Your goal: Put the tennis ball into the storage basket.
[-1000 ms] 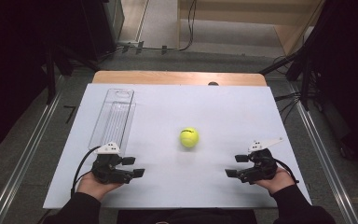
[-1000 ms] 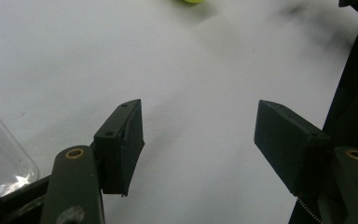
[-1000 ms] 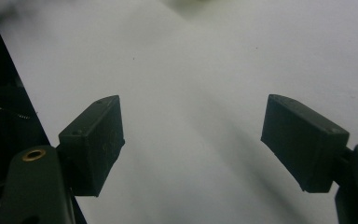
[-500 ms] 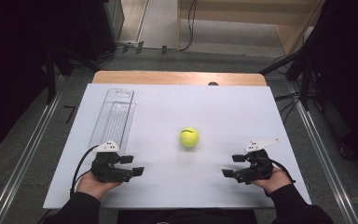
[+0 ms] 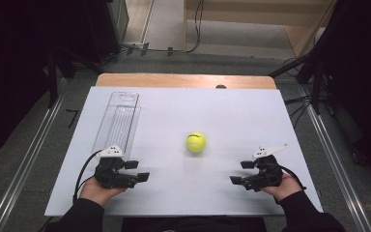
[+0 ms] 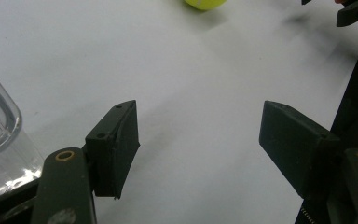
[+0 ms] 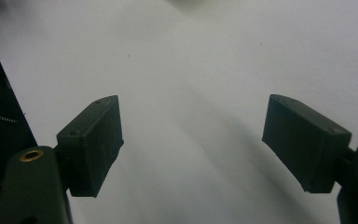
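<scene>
Tennis ball [image 5: 195, 142] sits alone near the middle of the white tabletop [image 5: 232, 111], touching nothing, and everything I do next depends on which way it lies from each claw.

From my left claw [image 5: 137, 170], seen from the high view, the ball is at about 2 o'clock. From my right claw [image 5: 241, 172] it is at about 10 o'clock. It lies between the two and farther up the tabletop than either, well apart from both. I judge the right claw a little nearer. Being round, the ball has no long axis to line up with, so any approach angle should do.

In the left gripper view the ball [image 6: 205, 3] just shows at the top edge, close to 12 o'clock beyond my left claw [image 6: 198, 135], so that claw already points roughly at it.

Both claws stand apart and empty. In each gripper view I see only bare tabletop between the pads, and the right claw [image 7: 193, 140] is just as clear.

The clear plastic container [image 5: 118, 121] lies at about 11 o'clock from my left claw. Its long axis runs roughly from 12 to 6, and it is well apart from the ball.

Against the earlier frames nothing has changed: the ball is on the same spot, and both hands rest where they were near the tabletop's close edge.
</scene>
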A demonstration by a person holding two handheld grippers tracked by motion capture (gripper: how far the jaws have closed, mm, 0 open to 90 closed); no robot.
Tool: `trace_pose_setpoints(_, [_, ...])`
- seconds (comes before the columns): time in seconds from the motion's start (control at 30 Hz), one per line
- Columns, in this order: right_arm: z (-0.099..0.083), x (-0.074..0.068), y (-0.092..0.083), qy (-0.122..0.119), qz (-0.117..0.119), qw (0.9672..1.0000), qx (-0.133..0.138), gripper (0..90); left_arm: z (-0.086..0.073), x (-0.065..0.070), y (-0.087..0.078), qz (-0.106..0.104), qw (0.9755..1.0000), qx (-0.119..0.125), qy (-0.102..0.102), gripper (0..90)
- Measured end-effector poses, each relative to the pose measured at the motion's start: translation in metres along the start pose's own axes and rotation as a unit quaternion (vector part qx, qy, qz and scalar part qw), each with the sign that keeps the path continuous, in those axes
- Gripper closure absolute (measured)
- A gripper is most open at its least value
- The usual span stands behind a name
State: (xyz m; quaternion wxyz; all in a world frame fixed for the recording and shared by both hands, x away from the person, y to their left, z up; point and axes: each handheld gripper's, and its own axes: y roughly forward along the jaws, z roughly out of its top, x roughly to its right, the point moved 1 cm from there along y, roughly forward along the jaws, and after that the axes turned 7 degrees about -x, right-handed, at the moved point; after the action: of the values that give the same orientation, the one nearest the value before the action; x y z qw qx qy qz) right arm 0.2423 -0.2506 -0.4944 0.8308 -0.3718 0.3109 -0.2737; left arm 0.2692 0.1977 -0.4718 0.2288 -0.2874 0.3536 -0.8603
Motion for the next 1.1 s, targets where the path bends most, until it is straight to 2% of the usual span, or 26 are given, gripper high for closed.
trace_pose_setpoints(0.4, [-0.0001,0.0002,0.0001,0.001,0.002,1.0,0.001,18.0,-0.0001,-0.0002,0.0002,-0.002,1.0,-0.001,0.0,29.4])
trace_pose_setpoints(0.53, [0.0001,0.0004,0.0002,0.005,0.005,1.0,0.001,18.0,0.0001,0.0003,0.0012,0.008,0.9999,-0.006,-0.001,29.4])
trace_pose_setpoints(0.93, [-0.0004,0.0003,0.0,0.004,0.005,1.0,-0.001,18.0,0.0007,0.0007,0.002,0.004,0.9999,-0.012,-0.001,29.3])
trace_pose_setpoints(1.1, [-0.0005,0.0011,0.0002,0.009,0.001,1.0,-0.003,18.0,0.0032,0.0013,0.003,-0.002,0.9994,-0.027,-0.022,29.4])
